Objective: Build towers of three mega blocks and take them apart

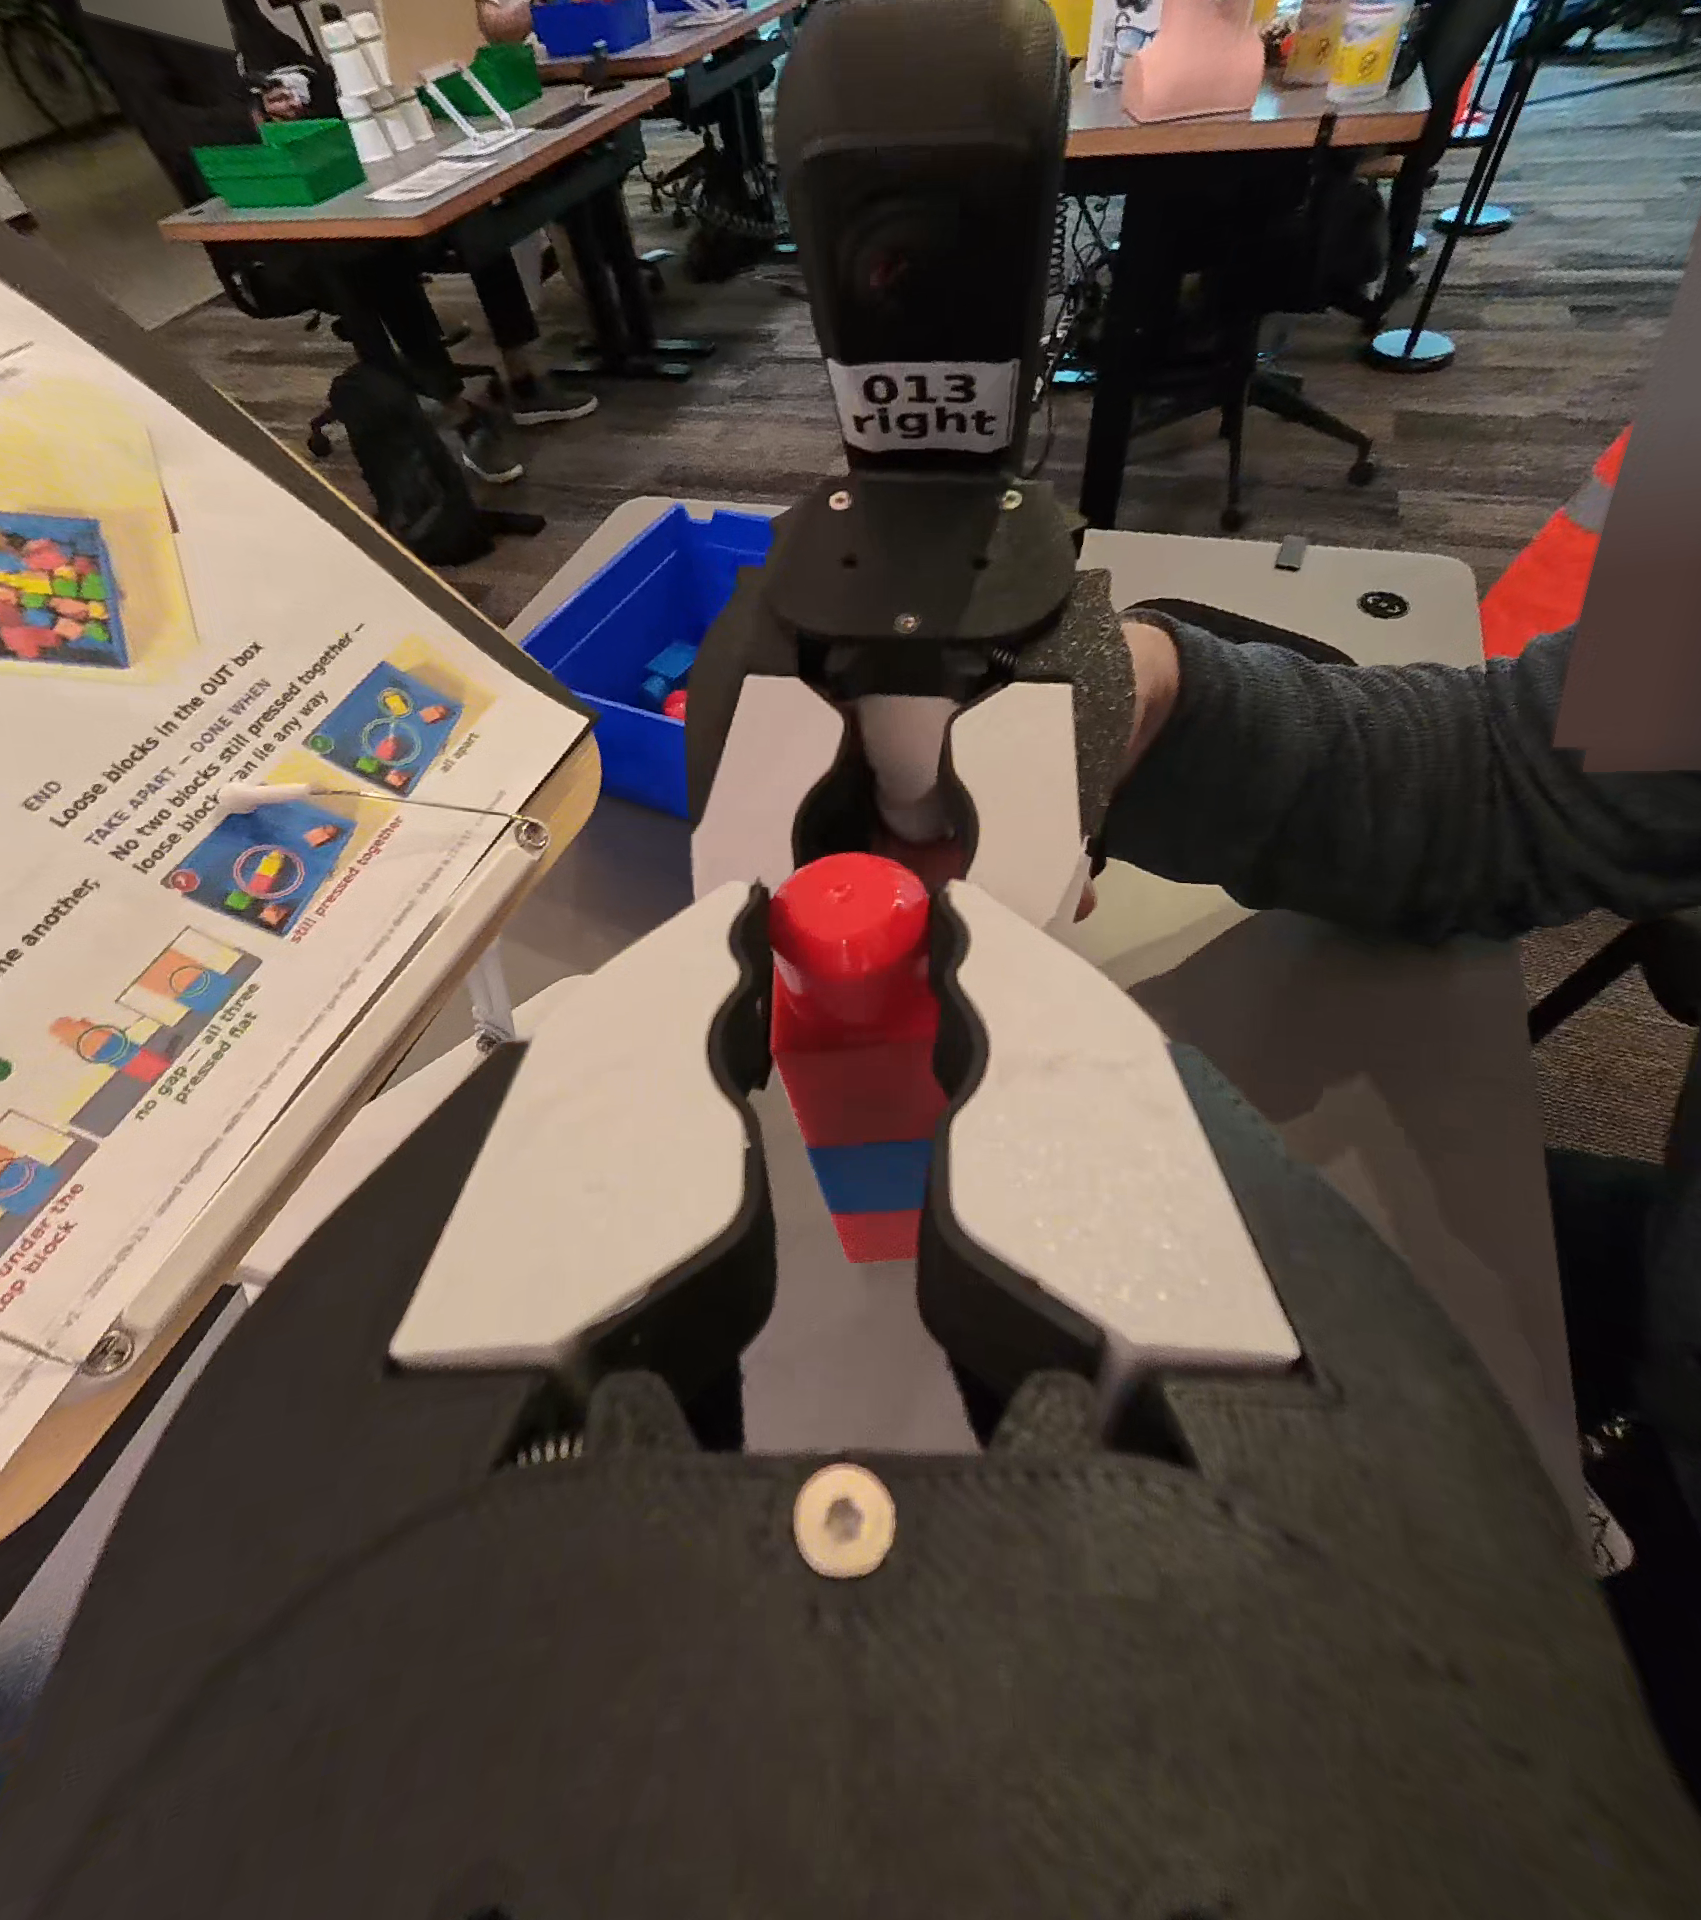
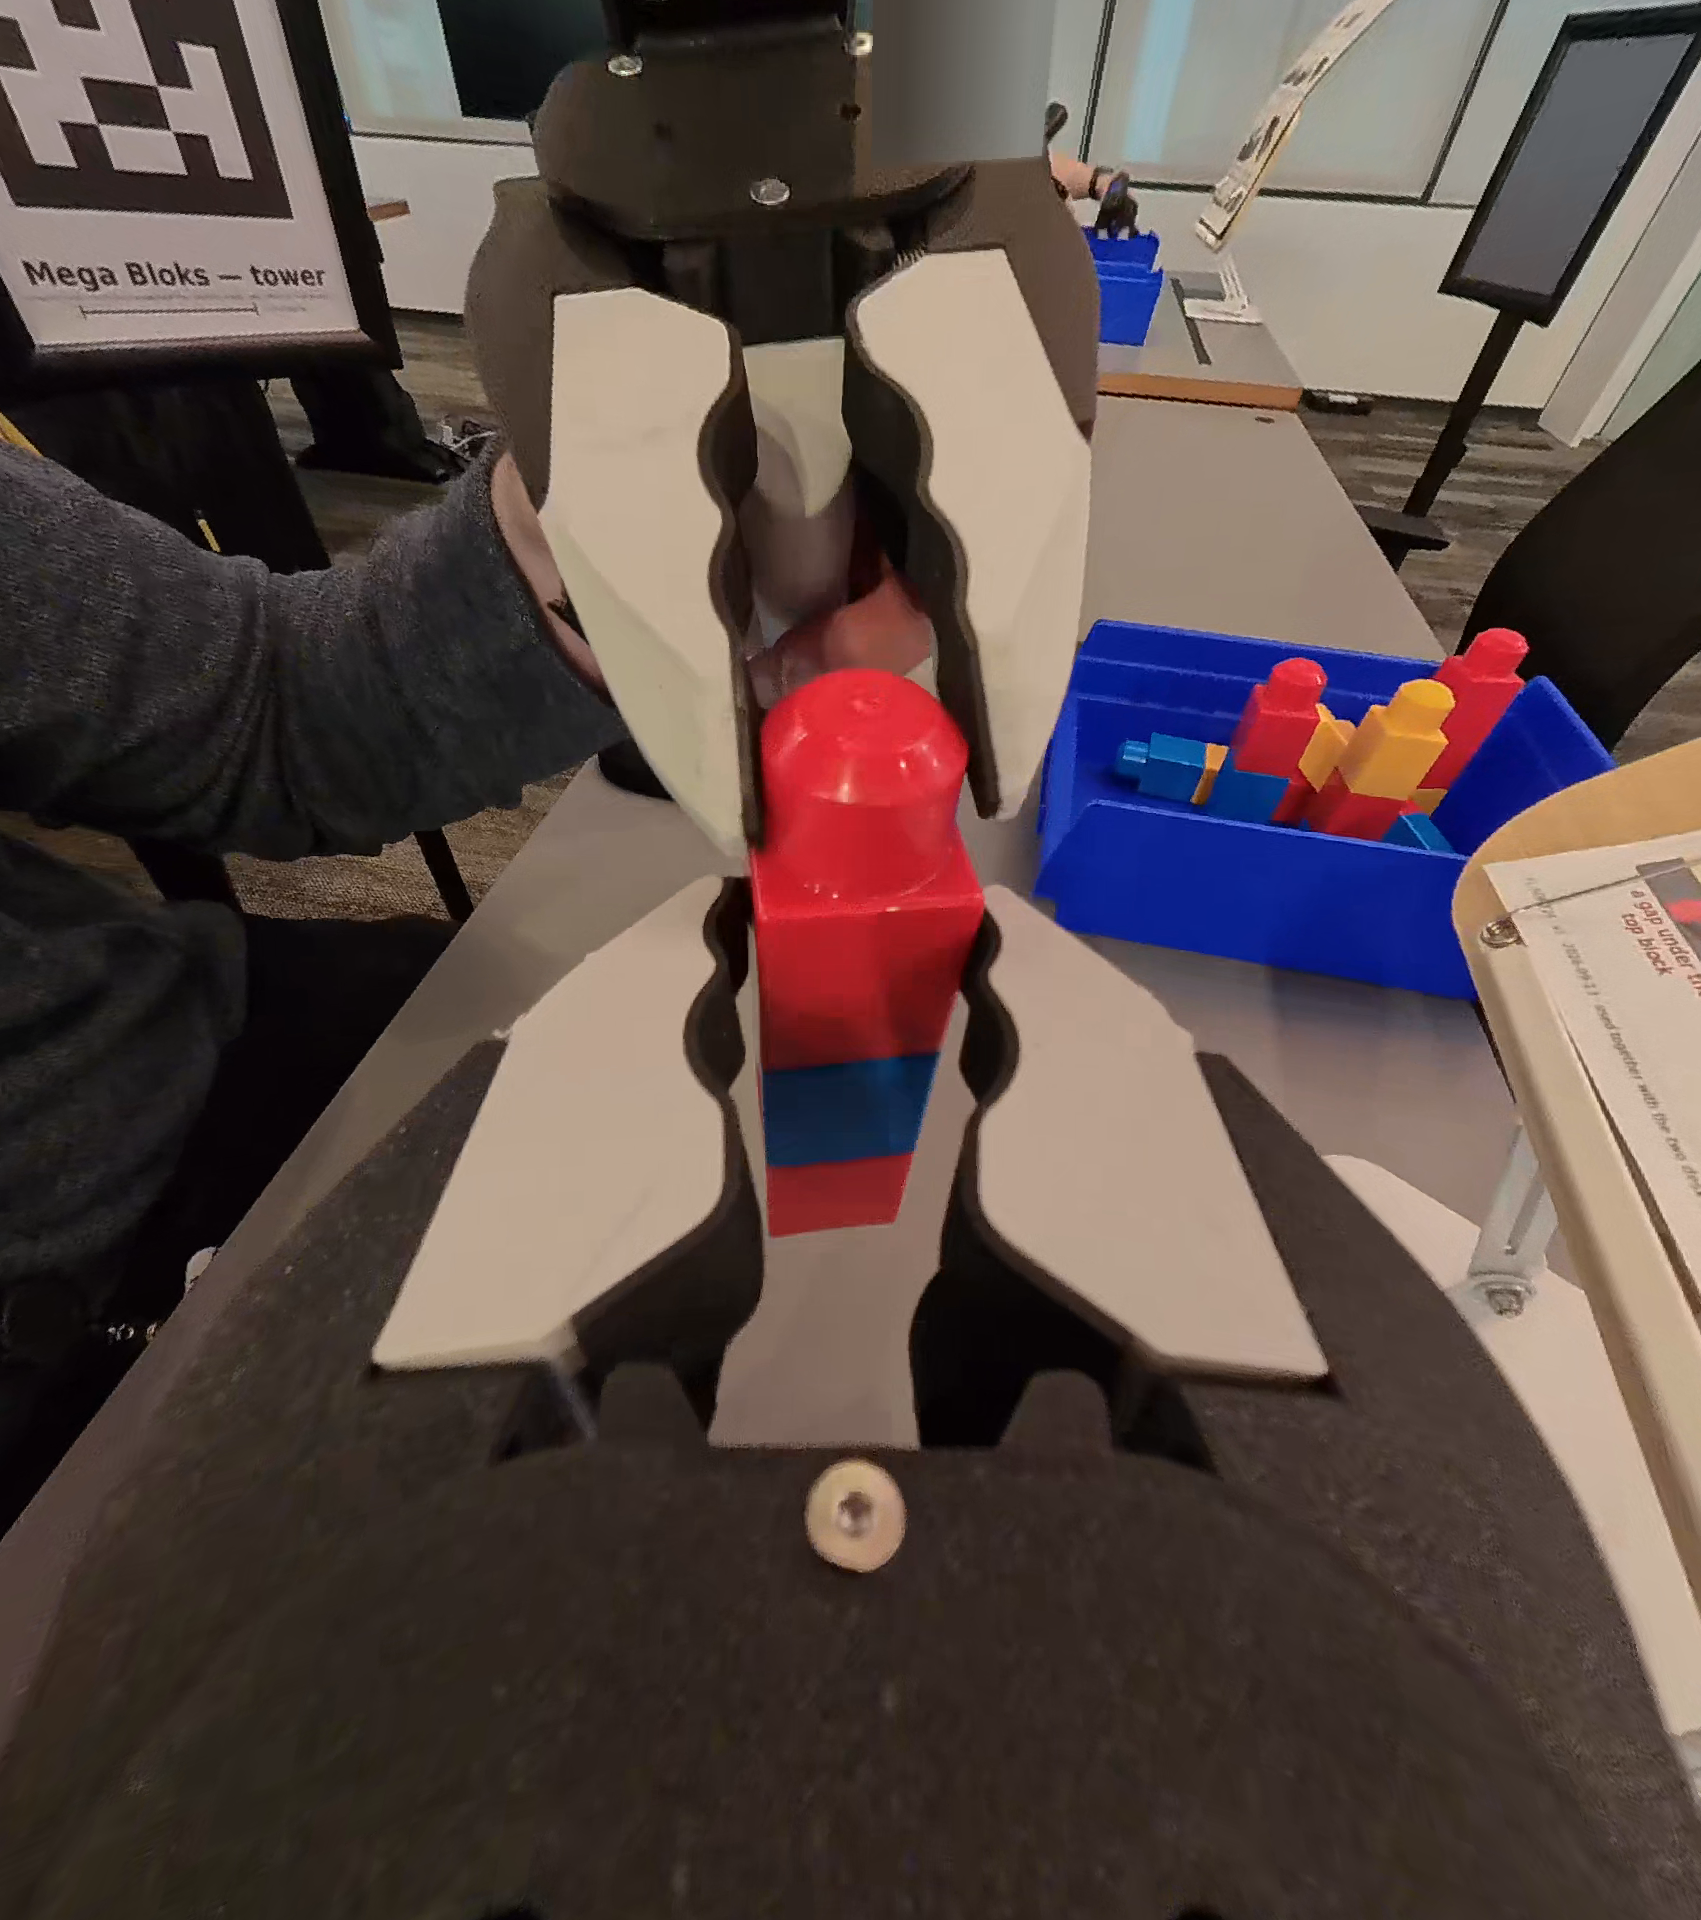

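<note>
A tower of three blocks, red on blue on red, stands upright on the grey table; it also shows in the right wrist view. The two grippers meet over it from opposite sides. My left gripper is closed around the top red block at its round stud, and the right wrist view shows it from the far side. My right gripper is closed on the body of the same top red block. In the left wrist view it sits just behind the stud.
A blue bin holding several red, yellow and blue blocks stands beside the tower. Another blue bin with a few blocks stands behind the right gripper. A slanted instruction board lines the table's edge. A person's sleeve reaches in. My left and right fingertips are right by each other.
</note>
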Action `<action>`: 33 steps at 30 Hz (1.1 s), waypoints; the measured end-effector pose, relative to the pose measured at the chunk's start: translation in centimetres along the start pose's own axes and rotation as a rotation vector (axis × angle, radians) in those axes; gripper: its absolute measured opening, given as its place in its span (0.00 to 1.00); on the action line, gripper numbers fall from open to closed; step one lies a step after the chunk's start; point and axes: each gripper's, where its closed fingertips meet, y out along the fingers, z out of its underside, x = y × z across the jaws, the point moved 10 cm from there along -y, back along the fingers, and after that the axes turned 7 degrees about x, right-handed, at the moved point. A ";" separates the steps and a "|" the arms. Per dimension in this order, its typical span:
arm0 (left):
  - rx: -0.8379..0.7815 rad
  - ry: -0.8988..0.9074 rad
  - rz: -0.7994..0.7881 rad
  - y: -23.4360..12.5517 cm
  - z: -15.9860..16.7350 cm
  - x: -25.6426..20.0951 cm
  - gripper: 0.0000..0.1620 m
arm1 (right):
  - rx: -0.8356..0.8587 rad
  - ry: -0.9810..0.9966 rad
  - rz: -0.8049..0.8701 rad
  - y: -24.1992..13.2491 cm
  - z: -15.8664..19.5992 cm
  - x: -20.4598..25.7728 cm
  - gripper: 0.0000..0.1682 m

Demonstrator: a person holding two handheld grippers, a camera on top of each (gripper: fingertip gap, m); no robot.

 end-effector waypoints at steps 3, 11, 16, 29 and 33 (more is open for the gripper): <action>-0.033 -0.001 -0.025 -0.1 -0.1 0.0 0.19 | -0.009 0.010 0.023 -0.5 -0.1 -0.2 0.22; -0.078 -0.131 0.040 1.0 3.4 0.3 0.37 | -0.181 0.078 0.012 -2.1 -0.7 -0.6 0.22; -0.105 -0.163 0.101 3.2 4.9 -0.3 0.22 | -0.176 0.072 -0.013 -1.8 -0.8 -0.4 0.22; -0.005 -0.197 0.134 5.1 6.8 -1.1 0.22 | -0.322 0.067 0.079 -6.5 -2.0 -0.3 0.22; -0.001 -0.207 0.113 5.2 7.1 -0.9 0.22 | -0.197 0.090 0.286 -10.8 -0.7 -1.6 0.22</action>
